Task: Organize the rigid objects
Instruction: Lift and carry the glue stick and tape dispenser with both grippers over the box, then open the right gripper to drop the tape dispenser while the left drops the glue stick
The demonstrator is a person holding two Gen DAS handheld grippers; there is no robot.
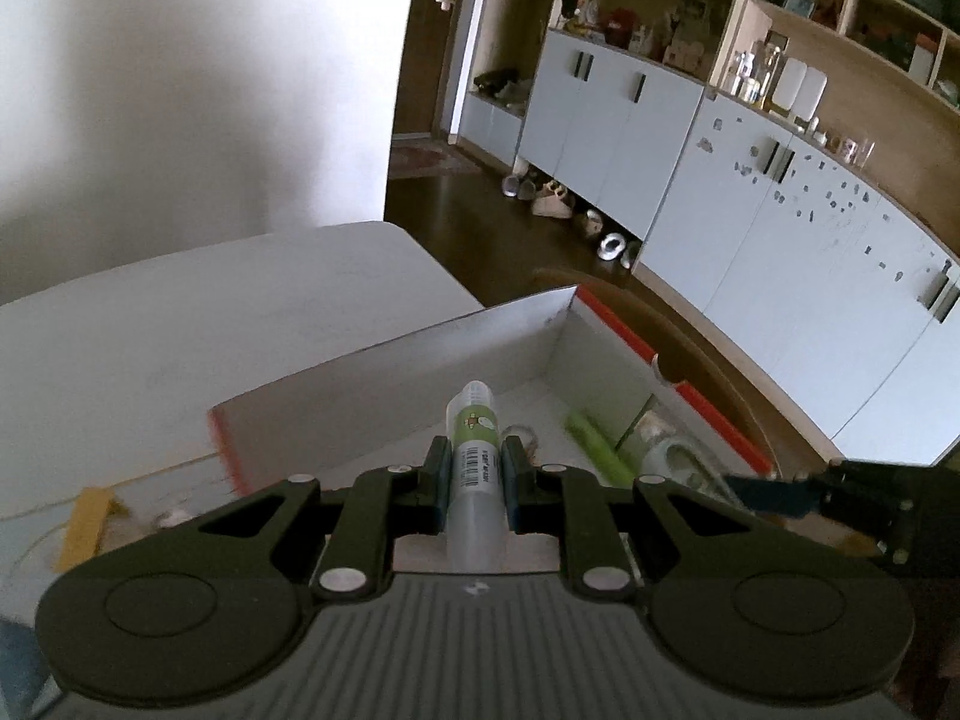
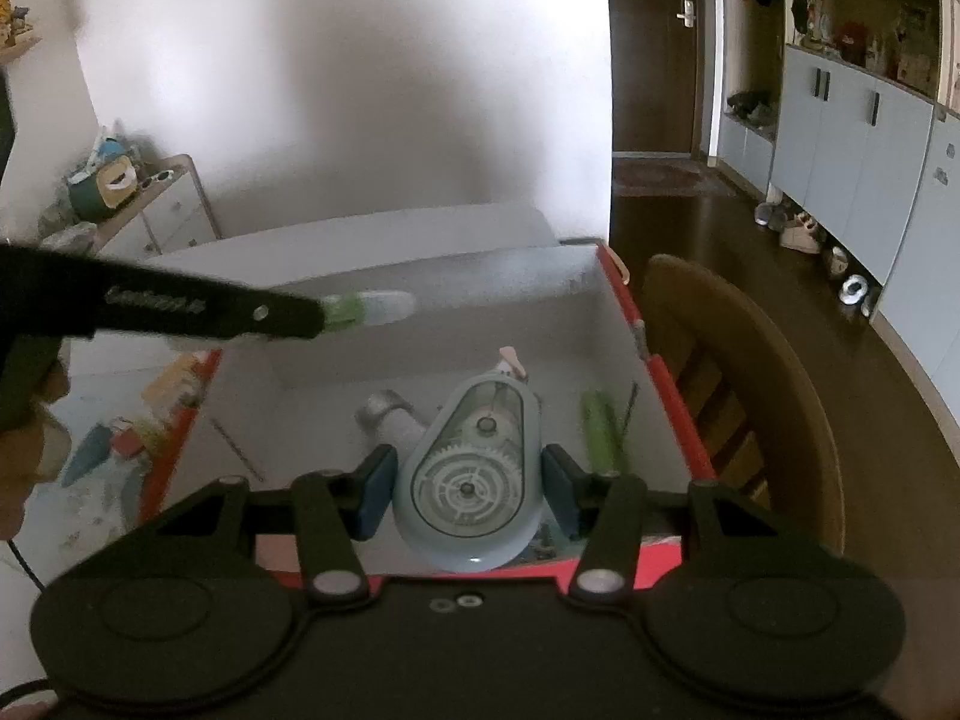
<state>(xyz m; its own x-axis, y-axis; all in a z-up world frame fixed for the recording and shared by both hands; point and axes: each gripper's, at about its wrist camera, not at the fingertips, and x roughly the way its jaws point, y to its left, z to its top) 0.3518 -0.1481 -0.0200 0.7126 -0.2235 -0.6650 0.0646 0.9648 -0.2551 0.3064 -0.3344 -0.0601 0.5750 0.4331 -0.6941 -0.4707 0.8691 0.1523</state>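
Note:
My left gripper (image 1: pixel 474 457) is shut on a clear tube with a green label (image 1: pixel 477 420), which points forward over the near wall of a white box with red edges (image 1: pixel 384 384). In the right wrist view the same tube (image 2: pixel 372 307) sticks out of the left gripper's black arm above the box's far left side. My right gripper (image 2: pixel 469 489) is shut on a pale blue tape dispenser with visible gears (image 2: pixel 474 450), held above the near part of the box (image 2: pixel 663 375). One blue pad of the right gripper (image 1: pixel 774 493) shows at the right of the left wrist view.
In the box lie a green stick (image 2: pixel 600 429), a silvery item (image 2: pixel 384 408) and a thin rod (image 2: pixel 237 450). A wooden chair (image 2: pixel 750 396) stands right of the box. Small clutter (image 2: pixel 120 438) lies on the table to its left. Cabinets line the far right wall.

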